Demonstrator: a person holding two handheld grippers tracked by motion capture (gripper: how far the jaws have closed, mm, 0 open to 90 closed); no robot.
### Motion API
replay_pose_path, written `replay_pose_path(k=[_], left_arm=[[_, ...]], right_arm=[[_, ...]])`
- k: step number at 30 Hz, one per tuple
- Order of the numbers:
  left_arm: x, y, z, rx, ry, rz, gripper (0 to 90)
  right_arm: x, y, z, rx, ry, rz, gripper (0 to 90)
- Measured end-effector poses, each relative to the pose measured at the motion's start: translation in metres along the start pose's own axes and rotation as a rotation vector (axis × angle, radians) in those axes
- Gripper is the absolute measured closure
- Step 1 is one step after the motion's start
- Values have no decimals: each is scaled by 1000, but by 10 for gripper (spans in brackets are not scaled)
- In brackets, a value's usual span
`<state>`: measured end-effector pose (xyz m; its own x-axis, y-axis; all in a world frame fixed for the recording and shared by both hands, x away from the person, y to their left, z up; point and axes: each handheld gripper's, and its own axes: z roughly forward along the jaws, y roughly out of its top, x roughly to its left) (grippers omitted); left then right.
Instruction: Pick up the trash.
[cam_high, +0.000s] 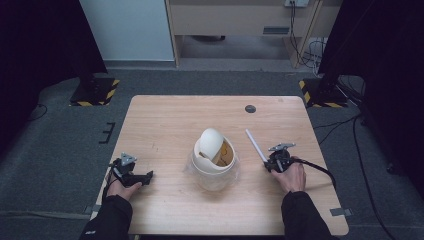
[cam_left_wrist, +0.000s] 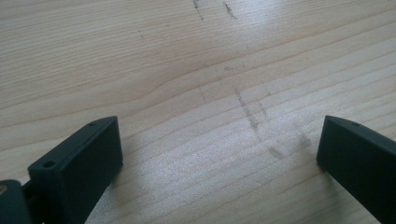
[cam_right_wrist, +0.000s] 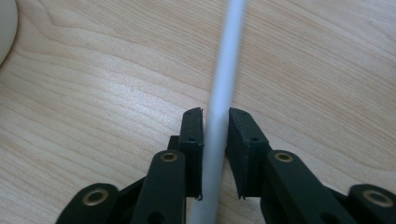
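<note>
Two risks are noted: the white straw, clamped by the right gripper right of the cup, could slip or tip it; the left gripper is held agape, empty.

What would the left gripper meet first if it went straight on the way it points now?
Probably the bare table: the open left gripper looks down at the wood. In the high view it aims roughly toward the cup, still apart.
</note>
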<state>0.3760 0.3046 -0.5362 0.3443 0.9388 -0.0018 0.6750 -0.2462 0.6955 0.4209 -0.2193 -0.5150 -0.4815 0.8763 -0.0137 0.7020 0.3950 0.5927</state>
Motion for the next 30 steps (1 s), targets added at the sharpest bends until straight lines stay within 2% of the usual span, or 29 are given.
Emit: replay_pose_path(k=[6,12,16,26,29,30], left_arm=[[0,0,0,-2,-2,-1,2],[1,3,-3,23,1,-4,60],[1,5,-6,39,0,-25,109],[-2,11,-12,-12,-14,-42,142],[-3,12,-14,-35,-18,-52,150],[-4,15,-18,-66,-20,-59,153]], right_arm=[[-1,0,-1,6,-1,2,790],[-2,1,-3,4,8,10,790],[-3,3,-6,-16,9,15,791],[-11,6,-18,-79,11,59,792],[-12,7,-20,-94,12,66,791],[-13,7,-24,-108,15,71,792]])
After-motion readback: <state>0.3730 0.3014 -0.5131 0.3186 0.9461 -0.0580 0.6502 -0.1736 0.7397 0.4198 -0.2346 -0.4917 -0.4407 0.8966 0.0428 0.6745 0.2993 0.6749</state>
